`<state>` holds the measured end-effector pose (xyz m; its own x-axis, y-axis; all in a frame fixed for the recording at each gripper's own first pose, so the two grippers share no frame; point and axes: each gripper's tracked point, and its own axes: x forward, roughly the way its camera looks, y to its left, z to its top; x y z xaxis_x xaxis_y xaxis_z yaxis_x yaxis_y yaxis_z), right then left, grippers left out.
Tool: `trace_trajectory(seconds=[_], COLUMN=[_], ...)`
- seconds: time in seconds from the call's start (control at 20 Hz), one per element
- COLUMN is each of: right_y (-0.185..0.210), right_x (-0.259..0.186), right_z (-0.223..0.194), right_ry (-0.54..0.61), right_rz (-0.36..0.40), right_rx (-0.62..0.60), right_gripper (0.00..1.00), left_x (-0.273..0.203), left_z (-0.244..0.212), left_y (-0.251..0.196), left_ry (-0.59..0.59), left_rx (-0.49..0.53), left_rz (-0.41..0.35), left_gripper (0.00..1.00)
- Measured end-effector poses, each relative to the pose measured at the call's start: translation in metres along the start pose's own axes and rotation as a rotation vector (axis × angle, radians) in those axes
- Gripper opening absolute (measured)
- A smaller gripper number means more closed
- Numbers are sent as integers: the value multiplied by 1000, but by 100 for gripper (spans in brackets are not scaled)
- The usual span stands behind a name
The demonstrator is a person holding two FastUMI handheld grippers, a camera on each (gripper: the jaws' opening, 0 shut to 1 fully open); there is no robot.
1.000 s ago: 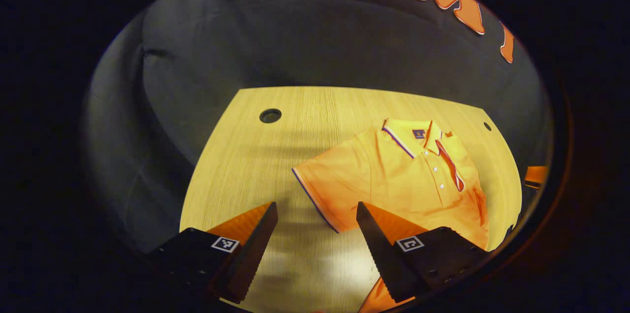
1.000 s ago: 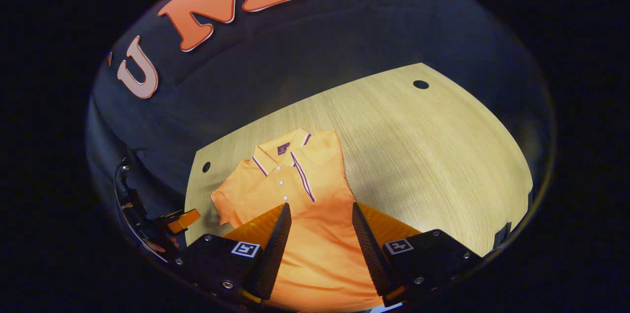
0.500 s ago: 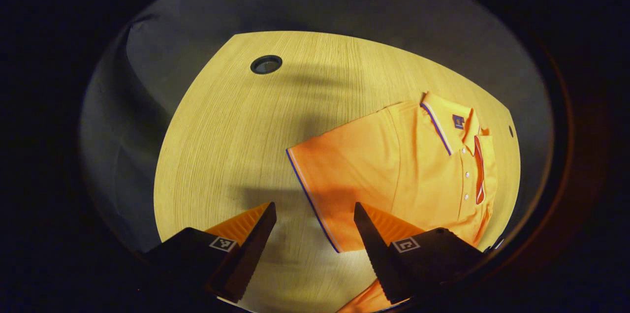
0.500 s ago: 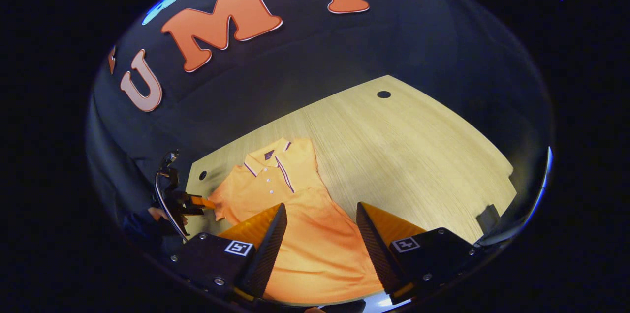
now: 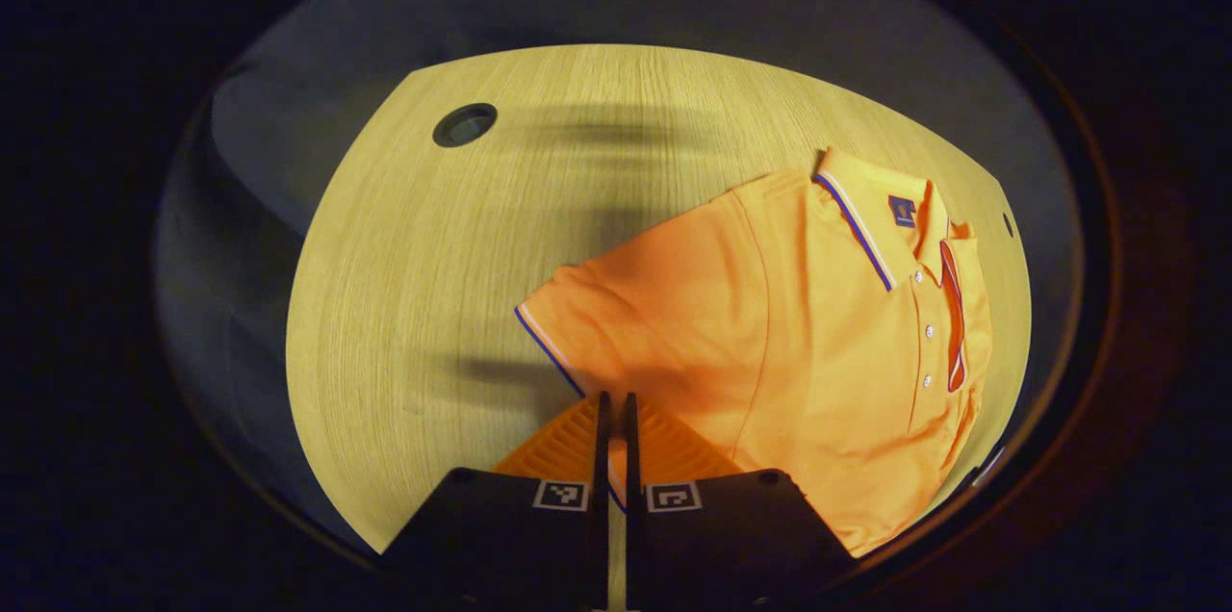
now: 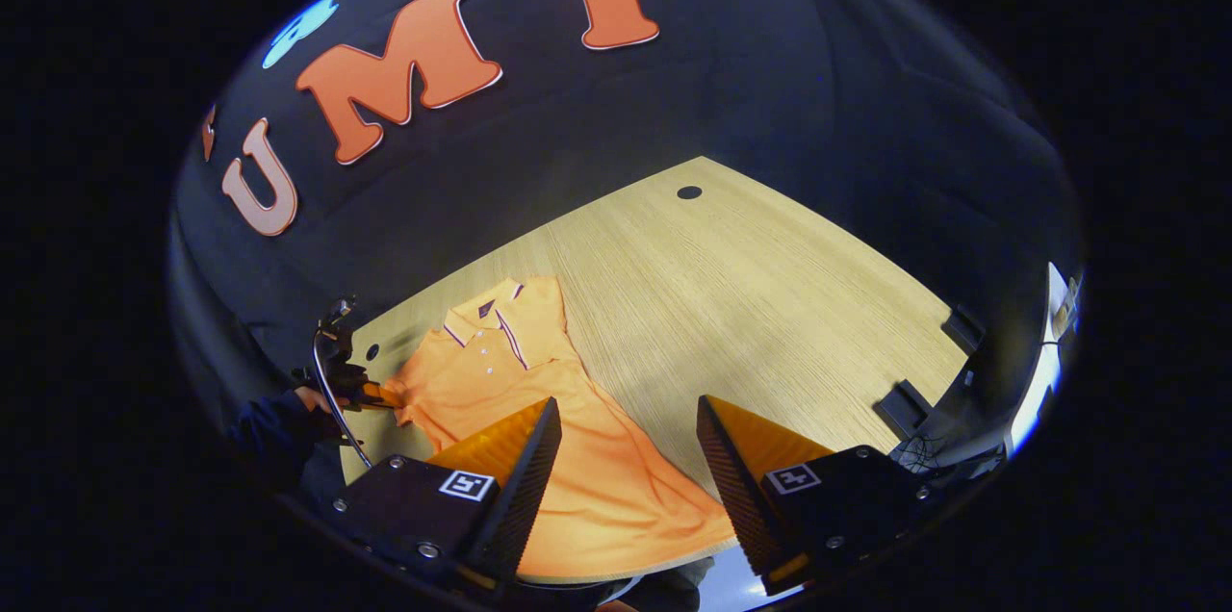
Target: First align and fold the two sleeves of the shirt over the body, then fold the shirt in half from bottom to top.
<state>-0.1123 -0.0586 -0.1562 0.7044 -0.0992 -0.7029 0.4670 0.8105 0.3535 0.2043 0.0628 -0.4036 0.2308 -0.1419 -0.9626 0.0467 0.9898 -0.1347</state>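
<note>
An orange polo shirt lies face up on the wooden table, collar toward the far right. Its near sleeve spreads out to the left. My left gripper is shut on that sleeve's striped hem. In the right gripper view the same shirt lies at lower left, and the left gripper pinches the sleeve at its left side, held by a hand. My right gripper hangs open above the shirt's lower body, with nothing between its fingers.
A round cable hole sits in the table's far left corner, another at the far edge in the right gripper view. Two dark brackets stand at the table's right edge. Bare wood stretches right of the shirt.
My left gripper moved down onto the sleeve hem and went from open to shut on it. My right gripper drew back and swung right, staying open.
</note>
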Motion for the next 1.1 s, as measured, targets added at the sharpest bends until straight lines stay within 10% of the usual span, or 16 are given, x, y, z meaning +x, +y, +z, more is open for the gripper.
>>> trace_trajectory(seconds=[0.75, 1.0, 1.1], right_y=[-15, -11, -10], right_x=[-1, -2, 1], right_z=[-6, -9, -10], right_ry=[17, 11, 10], right_rz=[-8, 4, 3], right_rx=[37, 28, 13], right_gripper=[87, 87, 87], left_x=[-63, -79, -88], left_z=[62, 62, 59], left_y=[-140, -161, -158], left_ry=[-293, -369, -400], left_rx=[319, 395, 396], left_rz=[-312, -324, -297], left_gripper=[10, 98, 100])
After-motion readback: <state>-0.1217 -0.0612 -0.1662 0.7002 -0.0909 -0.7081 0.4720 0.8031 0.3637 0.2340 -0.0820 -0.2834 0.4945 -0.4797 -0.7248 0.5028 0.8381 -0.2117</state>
